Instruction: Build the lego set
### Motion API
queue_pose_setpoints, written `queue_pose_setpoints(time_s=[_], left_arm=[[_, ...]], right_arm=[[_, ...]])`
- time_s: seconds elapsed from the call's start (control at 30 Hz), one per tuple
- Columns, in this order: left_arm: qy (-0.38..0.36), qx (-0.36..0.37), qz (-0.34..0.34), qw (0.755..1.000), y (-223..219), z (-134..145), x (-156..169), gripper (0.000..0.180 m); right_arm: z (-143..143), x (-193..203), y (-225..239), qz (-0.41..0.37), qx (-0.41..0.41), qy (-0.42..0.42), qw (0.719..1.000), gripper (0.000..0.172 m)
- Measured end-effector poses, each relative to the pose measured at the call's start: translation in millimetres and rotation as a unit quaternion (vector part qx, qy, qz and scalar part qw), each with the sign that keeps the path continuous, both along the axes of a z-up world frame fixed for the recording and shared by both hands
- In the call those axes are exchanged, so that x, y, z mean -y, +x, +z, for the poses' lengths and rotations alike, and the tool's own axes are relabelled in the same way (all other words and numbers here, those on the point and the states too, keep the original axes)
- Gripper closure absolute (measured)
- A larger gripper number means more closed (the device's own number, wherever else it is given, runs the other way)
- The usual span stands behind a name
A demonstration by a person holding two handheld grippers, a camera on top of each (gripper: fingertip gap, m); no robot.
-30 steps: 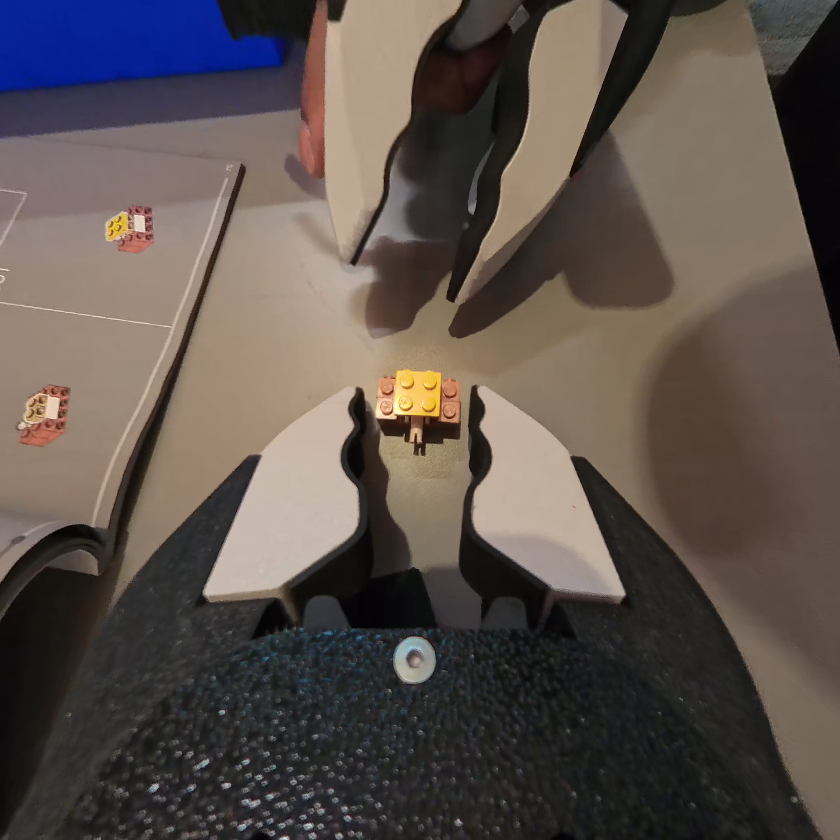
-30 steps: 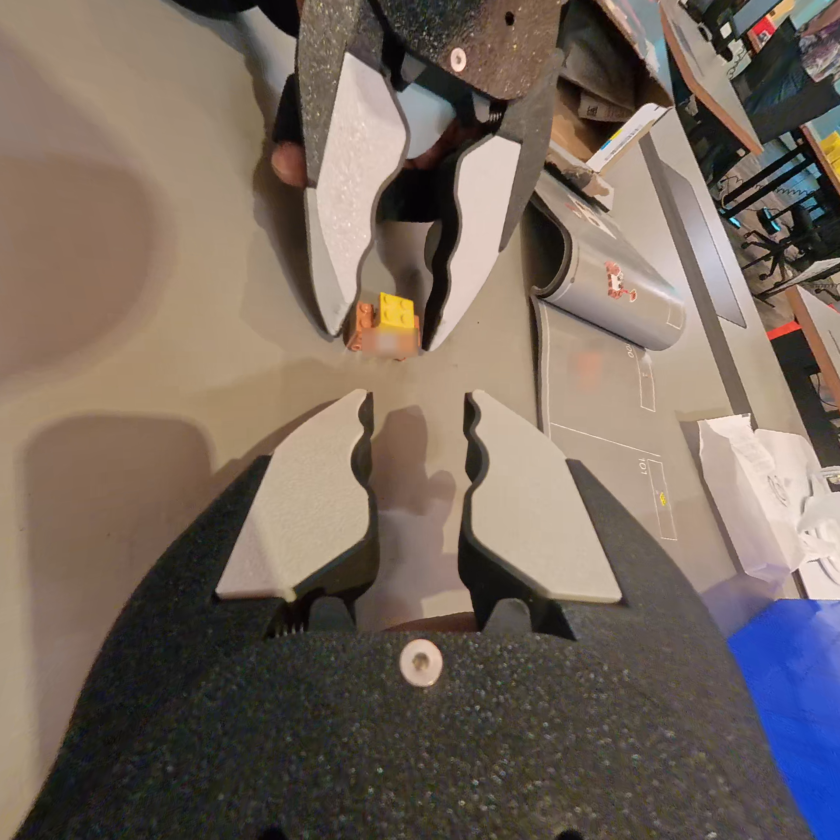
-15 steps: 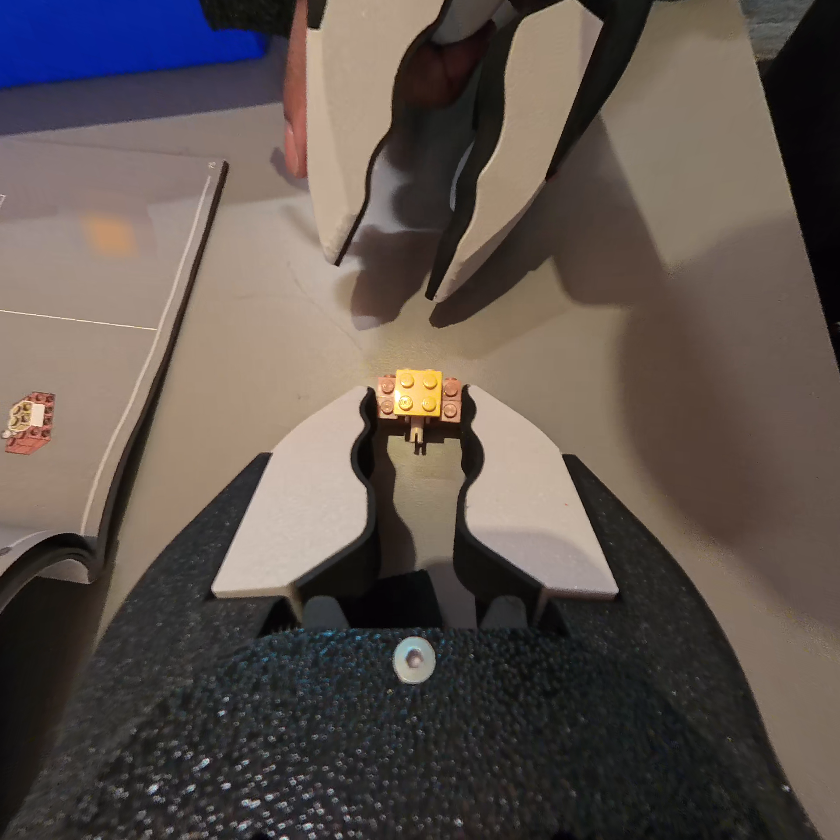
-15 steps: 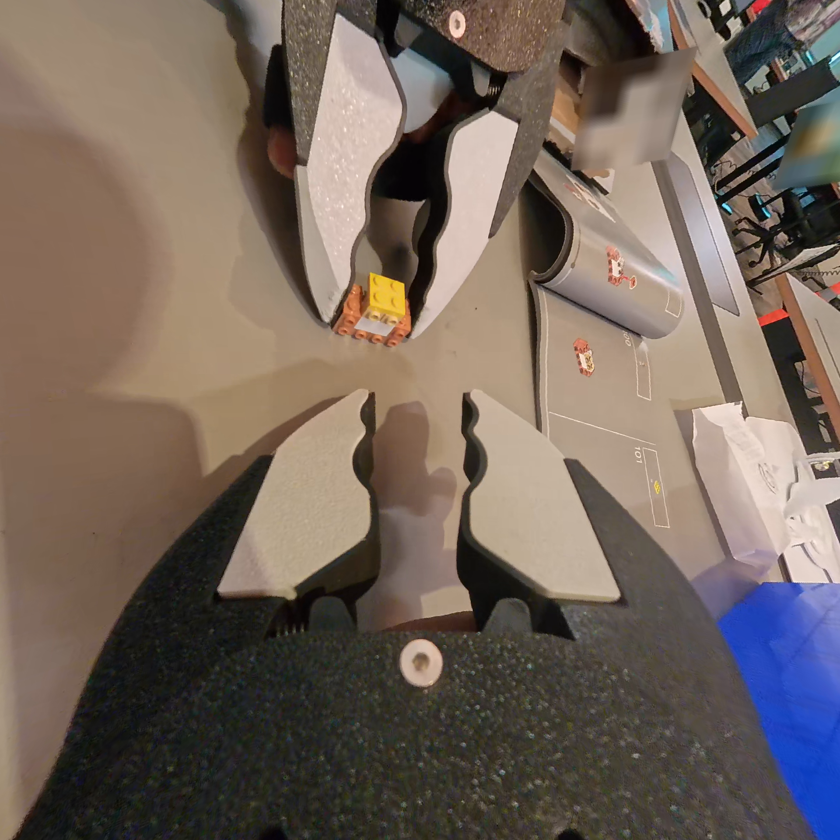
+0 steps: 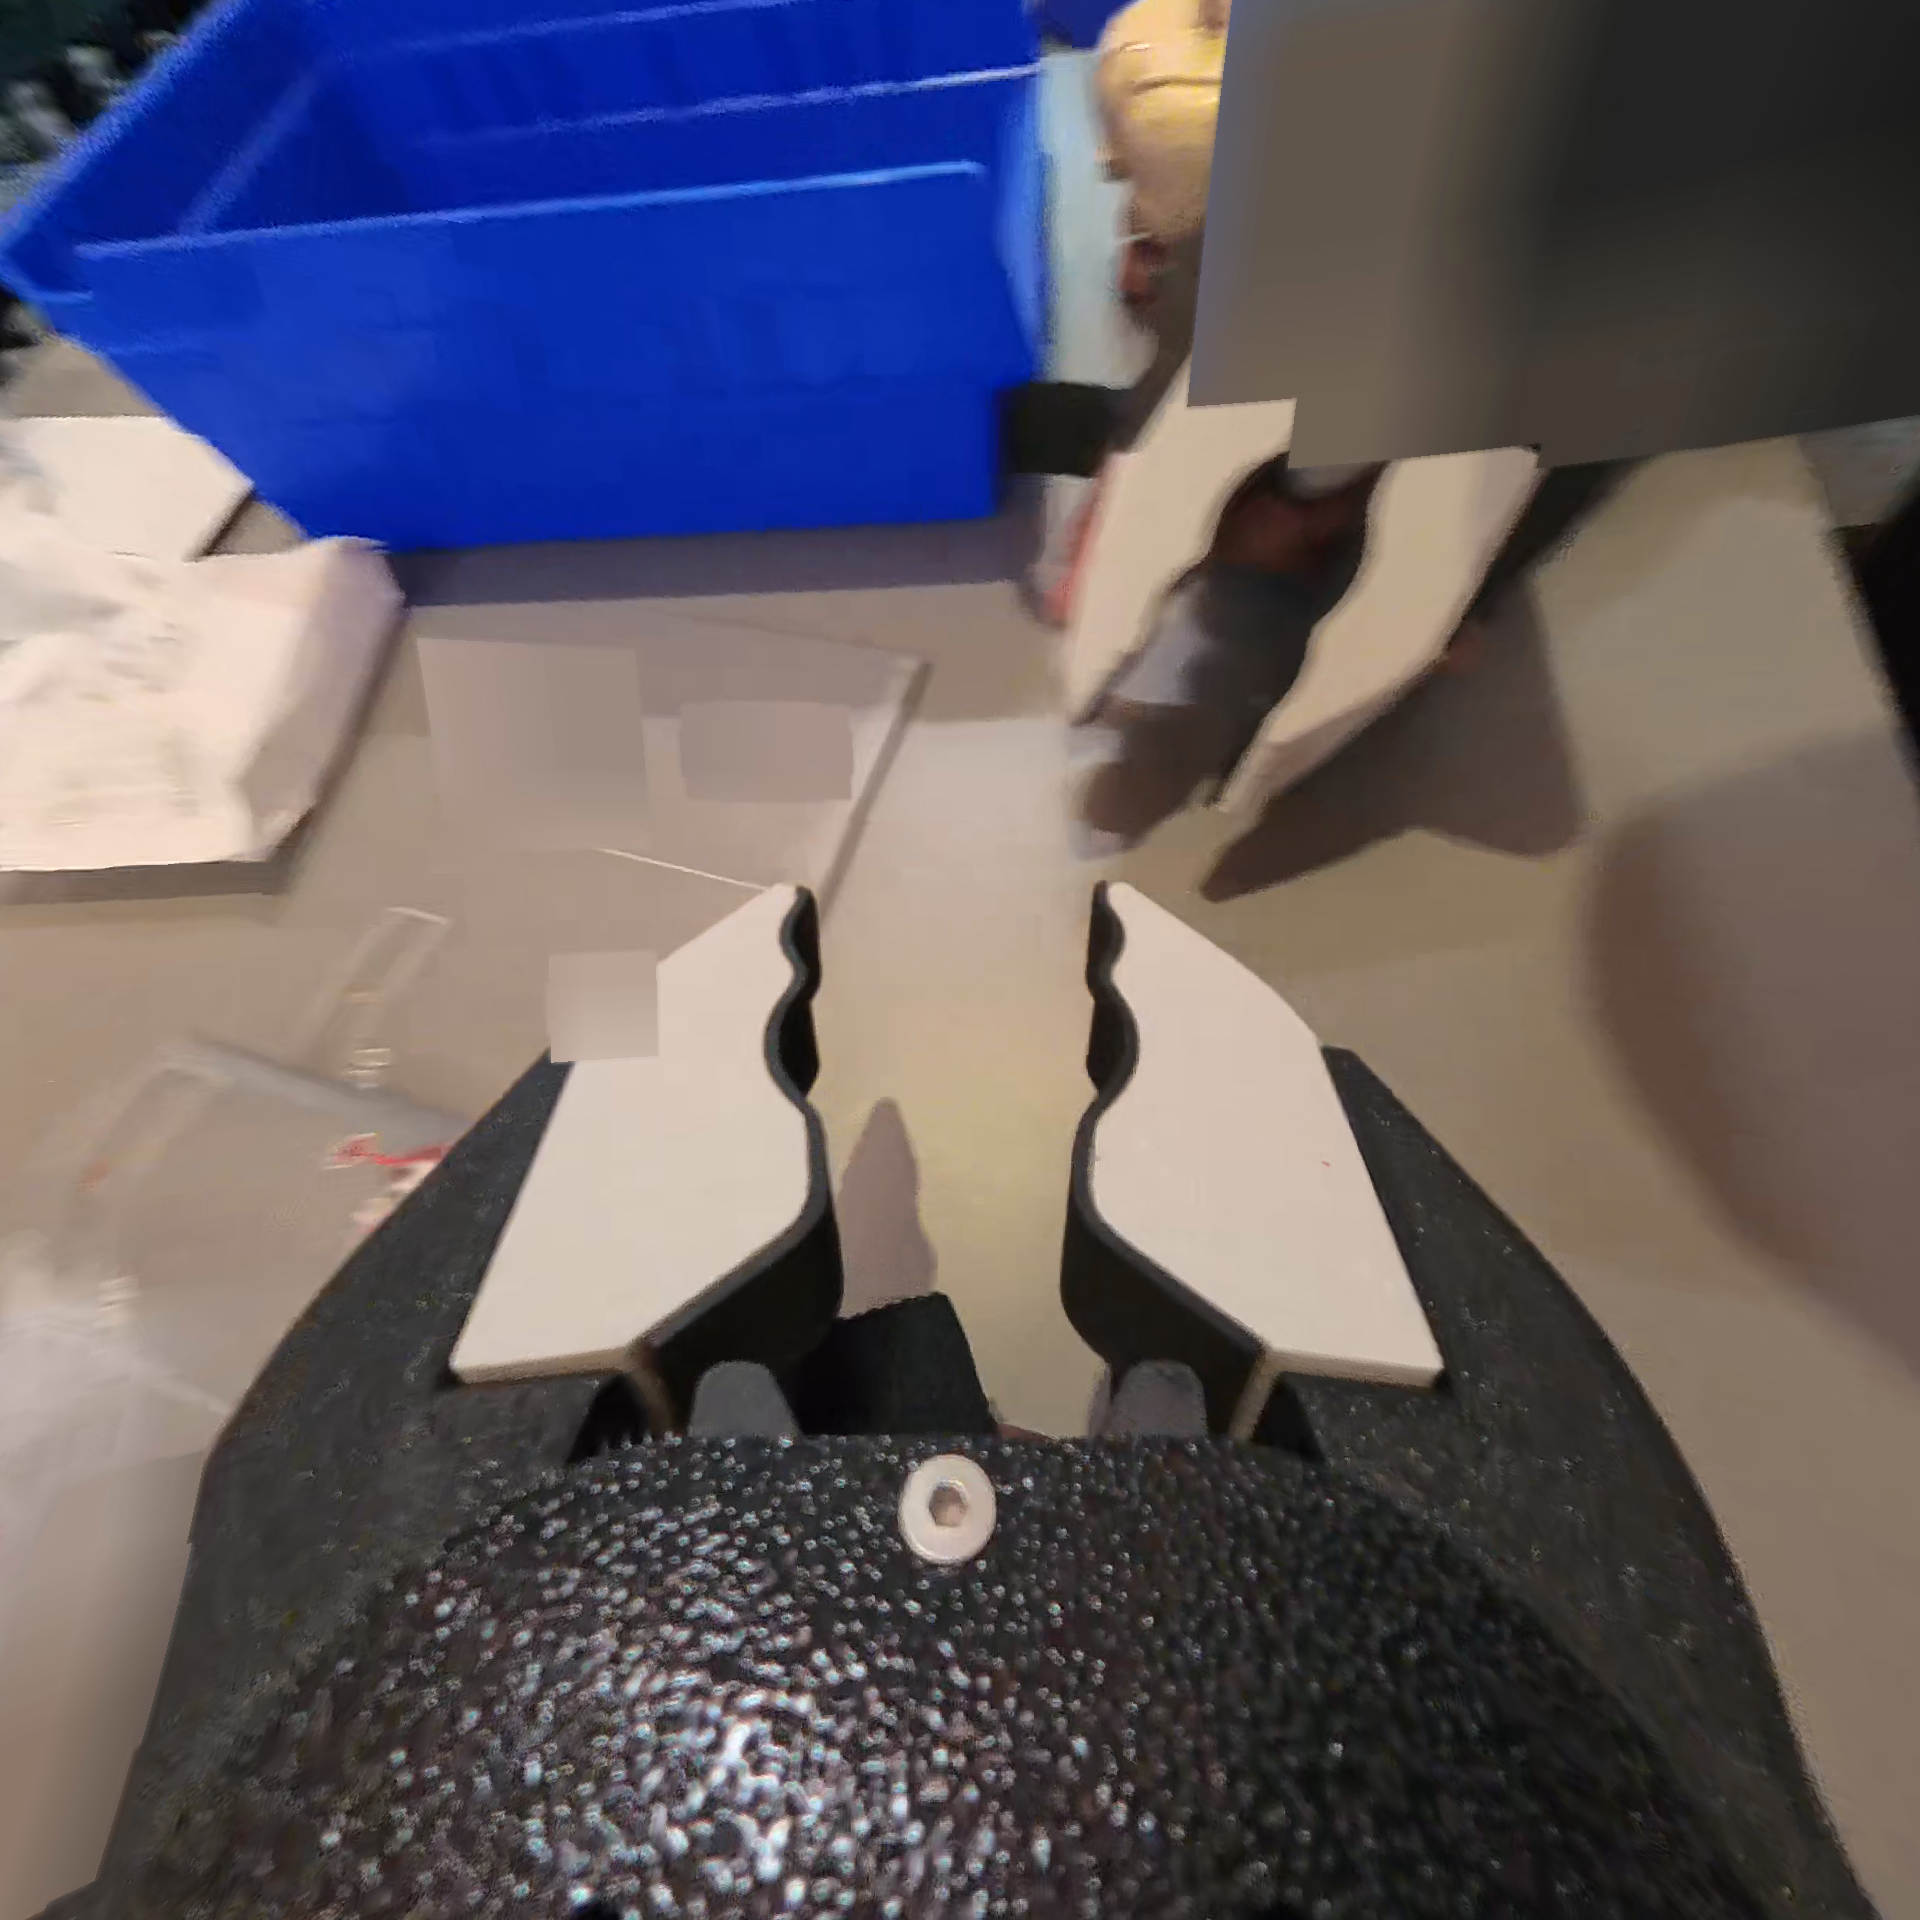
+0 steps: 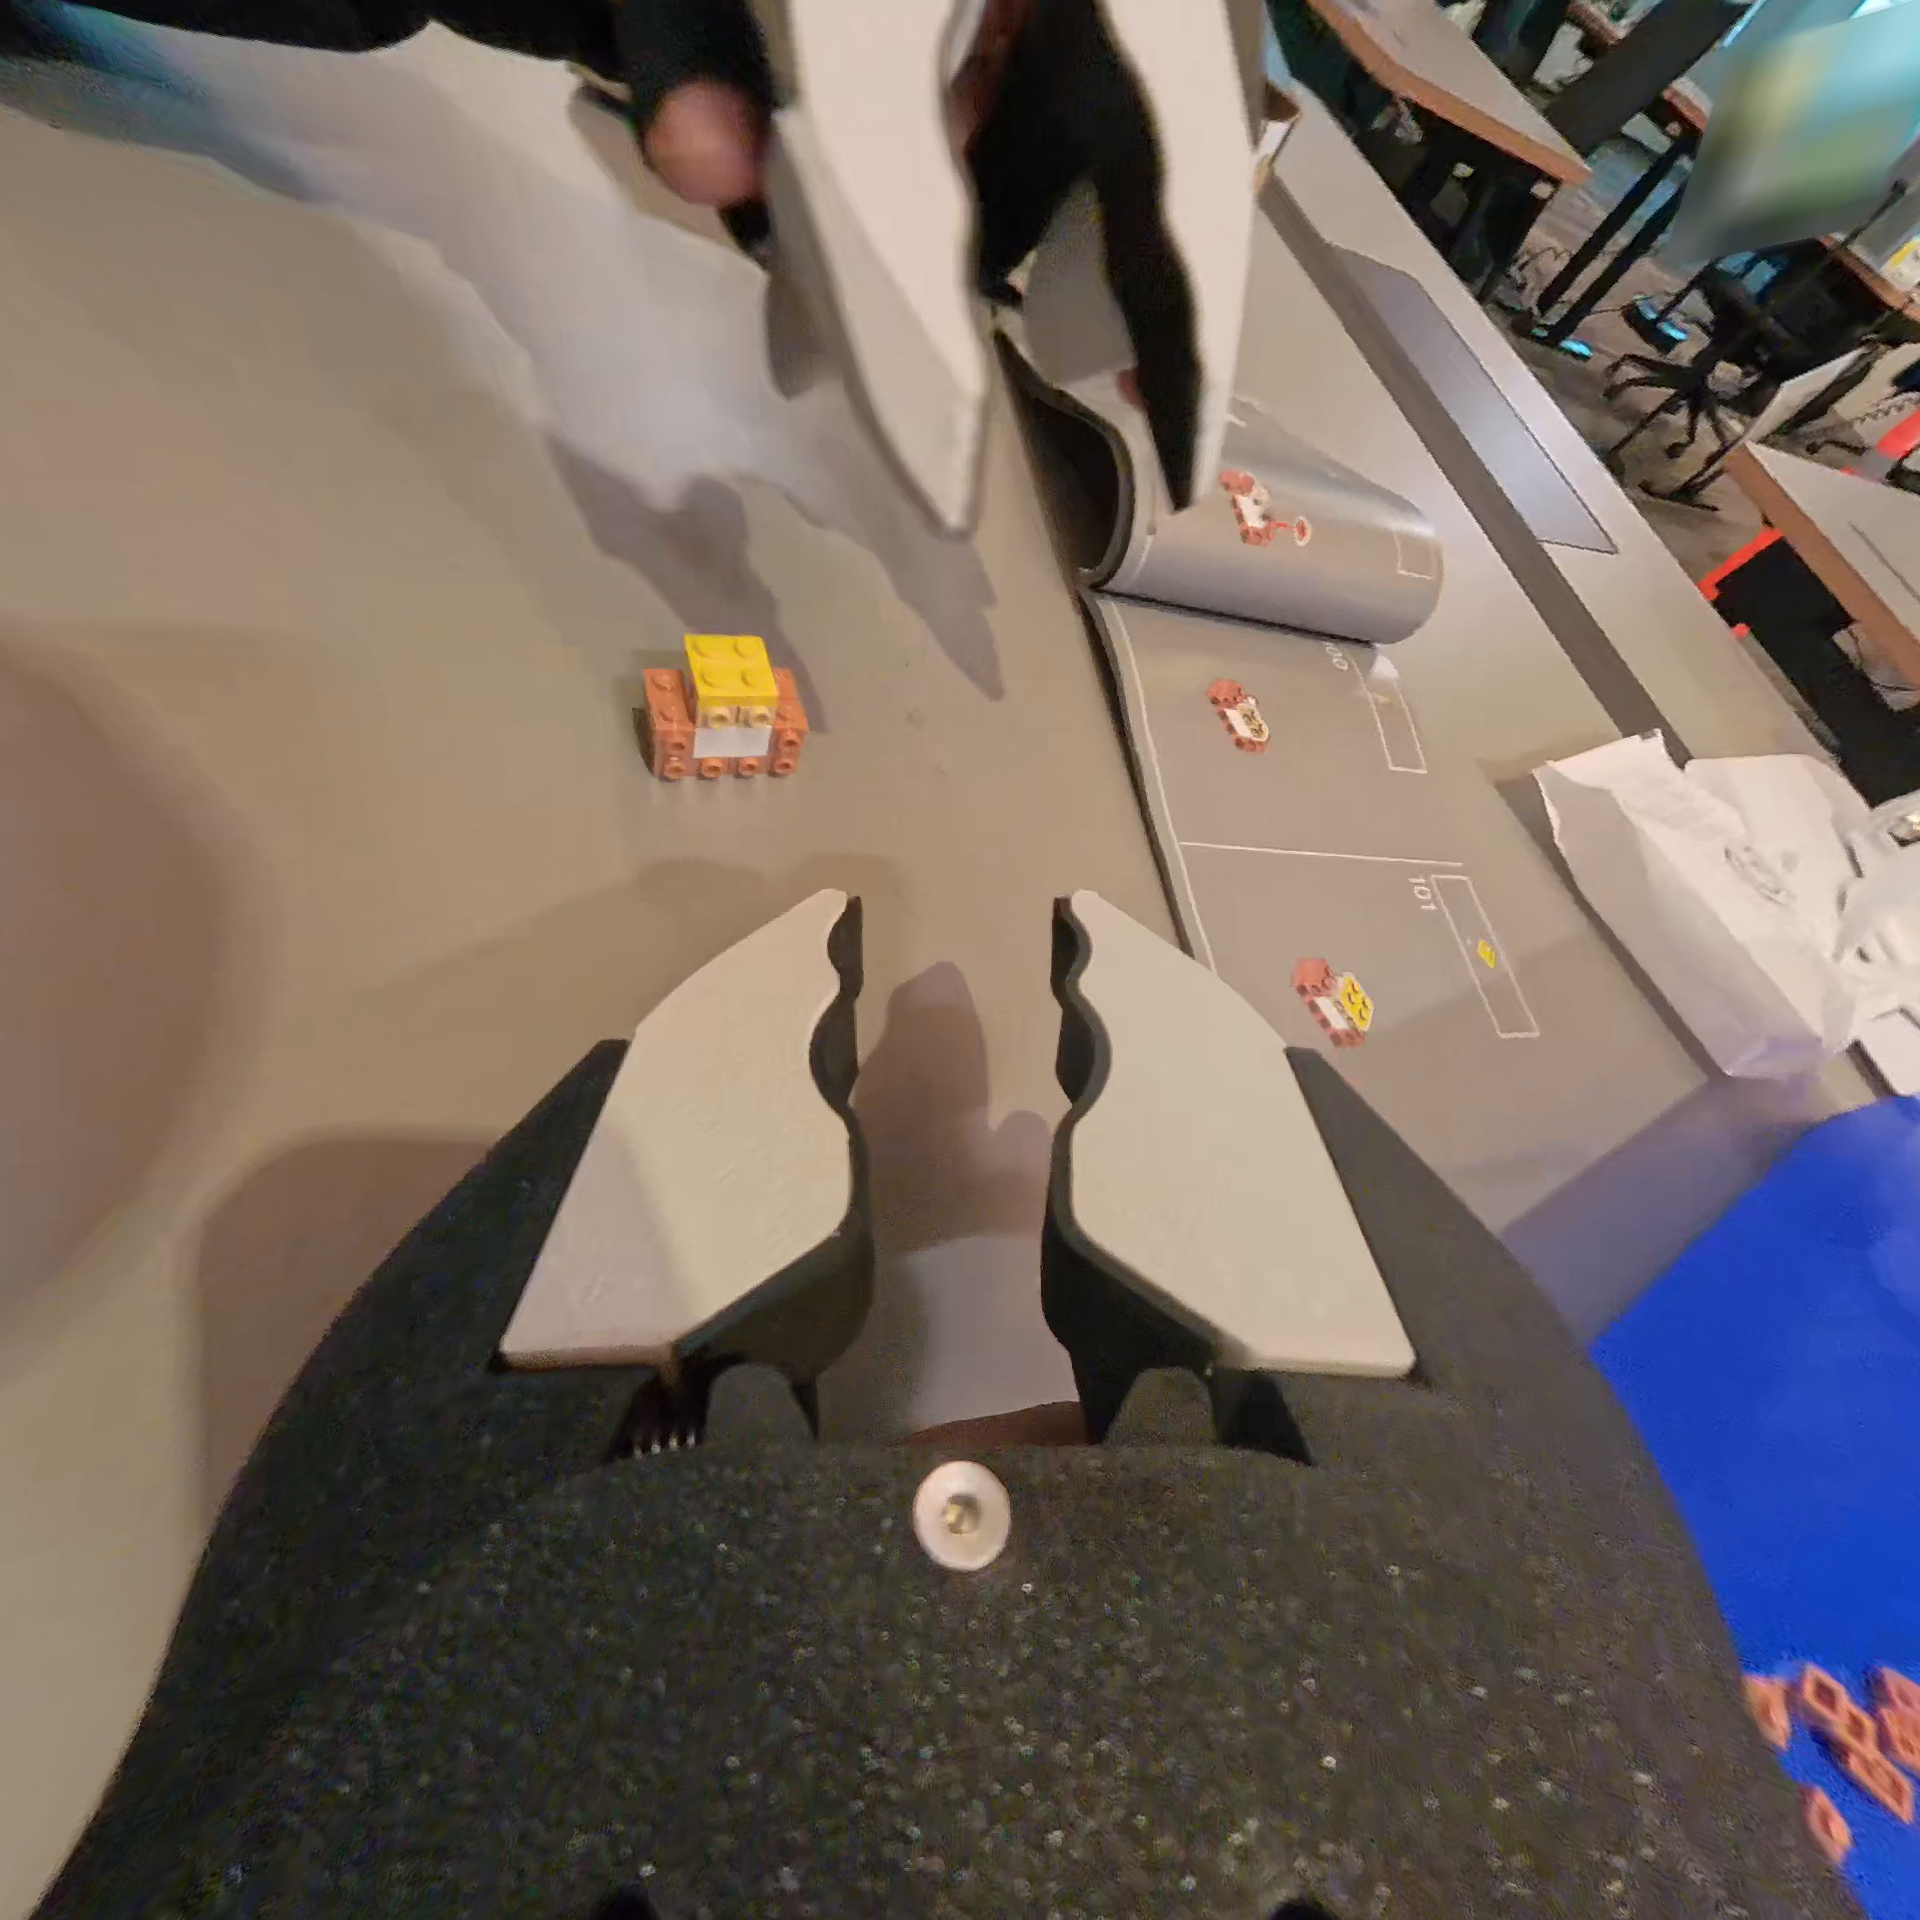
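Note:
A small brick model [image 6: 724,720], brown with a yellow top and a white panel, stands alone on the grey table [image 6: 312,623]. My left gripper [image 5: 951,914] is open and empty, raised above the table; in the right wrist view it [image 6: 1070,499] hangs over the booklet's edge, right of and beyond the model. My right gripper [image 6: 956,920] is open and empty, a short way in front of the model and to its right; it also shows in the left wrist view [image 5: 1164,769]. The model is out of the left wrist view.
An open instruction booklet [image 6: 1351,810] lies right of the model, one page curled up. White paper bags [image 6: 1714,883] lie beyond it. A blue bin [image 5: 582,270] stands at the table's far side, with loose brown bricks [image 6: 1849,1735] in it. A hand [image 6: 696,145] holds the left gripper. The tips of one gripper are about 7 centimetres away from the tips of the other.
My left gripper opened, let go of the brick model and lifted away, swinging towards the booklet and the bin. The model stays on the table. My right gripper barely moved.

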State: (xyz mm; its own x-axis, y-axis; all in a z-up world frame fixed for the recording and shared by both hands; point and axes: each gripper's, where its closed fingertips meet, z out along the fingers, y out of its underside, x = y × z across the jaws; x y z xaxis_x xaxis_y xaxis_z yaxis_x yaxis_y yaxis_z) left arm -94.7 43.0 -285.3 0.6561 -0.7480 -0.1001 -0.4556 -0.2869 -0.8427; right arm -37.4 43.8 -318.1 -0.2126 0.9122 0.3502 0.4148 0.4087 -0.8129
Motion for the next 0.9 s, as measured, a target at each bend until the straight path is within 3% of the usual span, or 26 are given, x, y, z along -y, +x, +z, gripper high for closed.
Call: queue_pose_setpoints(time_s=[0.1,0.23,0.33,0.53,0.9], left_arm=[[0.006,-0.083,0.027,0.996,0.3,-1.5,-32.0,0.133],[-0.007,-0.202,-0.005,0.979,20.6,-24.1,-64.0,0.133],[-0.039,-0.247,-0.039,0.967,33.4,-46.2,-79.5,0.130],[-0.077,-0.250,-0.070,0.963,40.3,-64.0,-97.9,0.129],[-0.094,-0.207,-0.071,0.971,36.9,-66.6,-101.2,0.130]], right_arm=[[0.0,-7.9,6.7,-0.019,0.003,-0.003,1.000,0.139],[0.8,-21.5,12.1,-0.041,0.003,-0.024,0.999,0.139],[2.5,-27.8,15.4,-0.044,0.000,-0.040,0.998,0.140],[1.8,-31.8,18.1,-0.040,0.006,-0.055,0.998,0.140],[0.1,-28.5,18.2,-0.029,0.013,-0.054,0.998,0.140]])
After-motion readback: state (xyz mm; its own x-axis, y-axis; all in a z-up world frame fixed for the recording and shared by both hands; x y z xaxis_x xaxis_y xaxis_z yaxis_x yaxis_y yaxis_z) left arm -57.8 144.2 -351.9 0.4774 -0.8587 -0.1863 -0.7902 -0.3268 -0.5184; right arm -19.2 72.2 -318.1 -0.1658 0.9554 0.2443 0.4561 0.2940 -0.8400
